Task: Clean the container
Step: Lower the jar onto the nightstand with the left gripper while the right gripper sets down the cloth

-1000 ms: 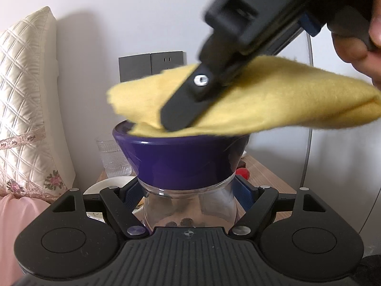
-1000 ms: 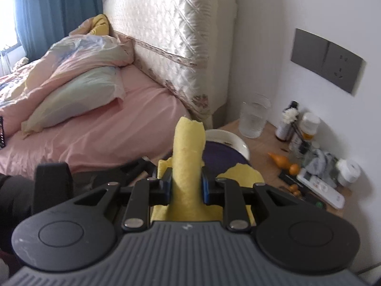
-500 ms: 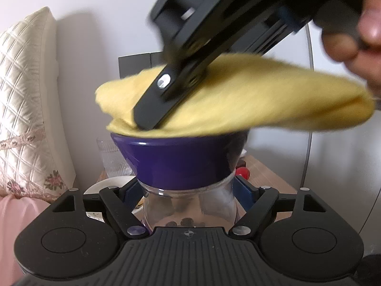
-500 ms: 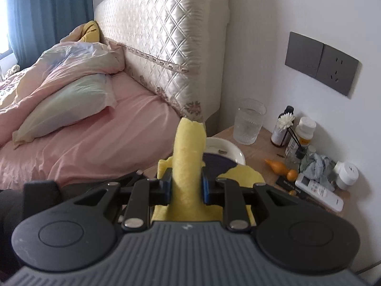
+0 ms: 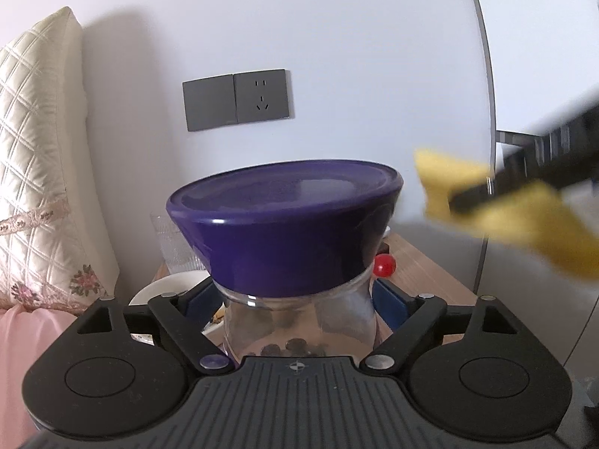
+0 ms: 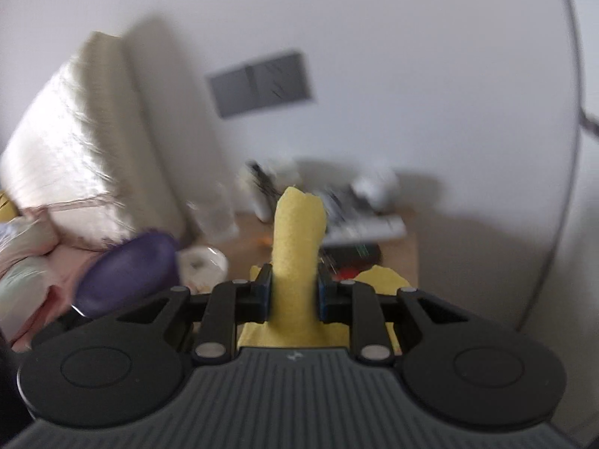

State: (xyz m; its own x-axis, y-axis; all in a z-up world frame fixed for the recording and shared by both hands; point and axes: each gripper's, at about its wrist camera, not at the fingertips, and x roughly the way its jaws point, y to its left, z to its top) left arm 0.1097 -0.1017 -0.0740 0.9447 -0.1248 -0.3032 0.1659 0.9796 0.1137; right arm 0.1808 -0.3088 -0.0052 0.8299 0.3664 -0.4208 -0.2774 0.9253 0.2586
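**Jar held by its neck, cloth off to the side**

I am holding the jar (image 5: 299, 321) in my left gripper (image 5: 299, 299), the jaws closing on the clear neck just under the purple lid (image 5: 288, 224). I am keeping it raised above the bedside table (image 5: 423, 273), lid up and tilting slightly. My right gripper (image 6: 294, 295) is pinching the yellow cloth (image 6: 297, 247), which is sticking up between the jaws and hanging clear of the jar, off to its right; that view is blurring.

The jar is looking rigid, smooth and likely slippery, perhaps glass, so I am judging it fragile. The narrow neck under the flaring lid is seeming the safest hold. A few dark bits are lying inside, so it is probably light. The cloth is soft and limp, folding wherever I am gripping it.
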